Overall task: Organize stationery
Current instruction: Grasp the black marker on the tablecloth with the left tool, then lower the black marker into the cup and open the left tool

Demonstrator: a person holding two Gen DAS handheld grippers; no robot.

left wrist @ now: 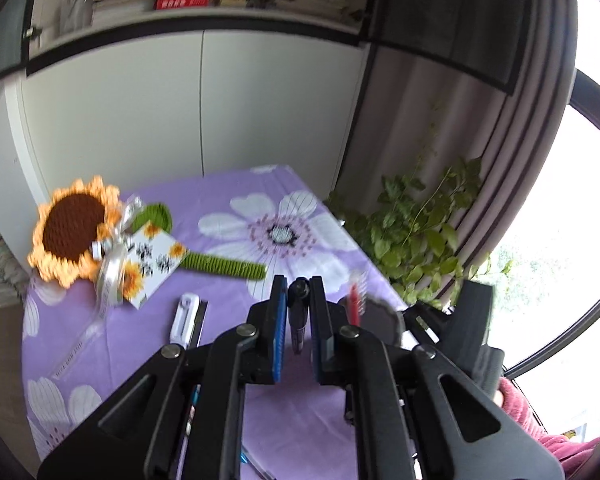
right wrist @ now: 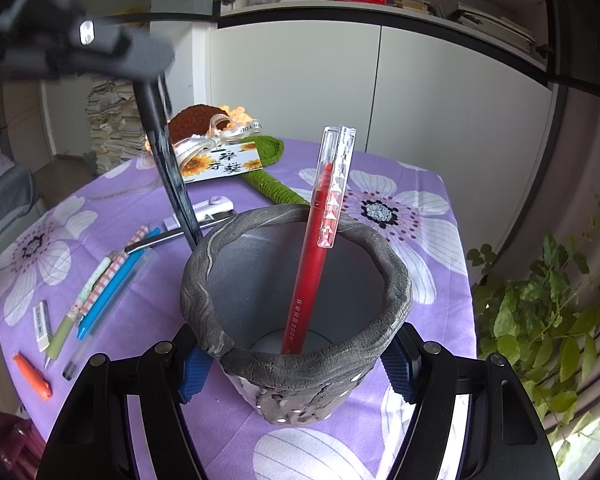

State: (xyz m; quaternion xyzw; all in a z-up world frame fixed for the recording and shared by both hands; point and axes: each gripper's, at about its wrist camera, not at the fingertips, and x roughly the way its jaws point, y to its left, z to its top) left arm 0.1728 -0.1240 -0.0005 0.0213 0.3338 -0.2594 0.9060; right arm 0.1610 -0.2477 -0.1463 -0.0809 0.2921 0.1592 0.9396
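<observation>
My right gripper (right wrist: 295,372) is shut on a grey pen holder cup (right wrist: 203,280), gripped at its base on the purple flowered tablecloth. A red pen (right wrist: 314,264) with a clear cap stands inside it. My left gripper (left wrist: 298,312) is shut on a black pen (left wrist: 298,320) and holds it in the air. In the right wrist view that black pen (right wrist: 171,176) hangs tip down just left of the cup's rim, under the blurred left gripper (right wrist: 99,46). The cup (left wrist: 380,316) and red pen (left wrist: 354,300) show to the right of my left fingers.
Several pens (right wrist: 99,288), a white eraser (right wrist: 41,326) and an orange fish-shaped item (right wrist: 33,376) lie left of the cup. A white utility knife (left wrist: 185,318) and metal ruler lie behind. A crocheted sunflower (left wrist: 73,232) with a card lies at the back. A plant (right wrist: 548,312) stands right of the table.
</observation>
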